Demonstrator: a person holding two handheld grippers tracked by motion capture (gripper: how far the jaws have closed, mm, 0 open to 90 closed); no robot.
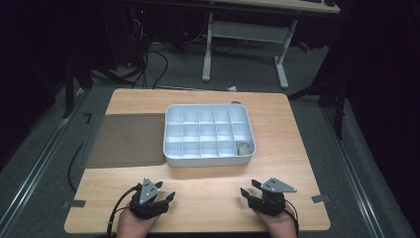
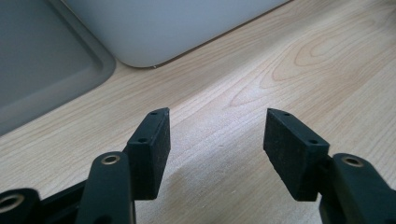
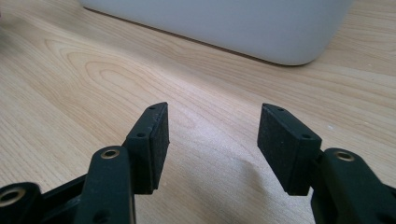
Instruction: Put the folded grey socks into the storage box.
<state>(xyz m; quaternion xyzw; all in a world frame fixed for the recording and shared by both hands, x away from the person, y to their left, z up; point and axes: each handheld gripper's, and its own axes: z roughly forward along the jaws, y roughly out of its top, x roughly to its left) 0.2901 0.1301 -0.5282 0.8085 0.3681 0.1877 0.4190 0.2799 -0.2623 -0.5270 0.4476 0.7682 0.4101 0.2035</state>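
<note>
A white compartment box (image 1: 209,134) sits in the middle of the wooden table (image 1: 208,193). One small grey object (image 1: 243,148) lies in its near right compartment. My left gripper (image 1: 166,194) rests near the table's front edge at the left, open with nothing between its jaws. My right gripper (image 1: 248,189) rests at the front right, also open and holding nothing. In the left gripper view the open gripper (image 2: 217,133) faces the box's near left corner (image 2: 154,32). In the right gripper view the open gripper (image 3: 212,128) faces the box's near wall (image 3: 243,28).
A grey lid or tray (image 1: 126,140) lies flat to the left of the box, touching its side. Bare wood stretches between the grippers and the box. Beyond the table stand a white desk frame (image 1: 247,34) and cables (image 1: 148,59) on the dark floor.
</note>
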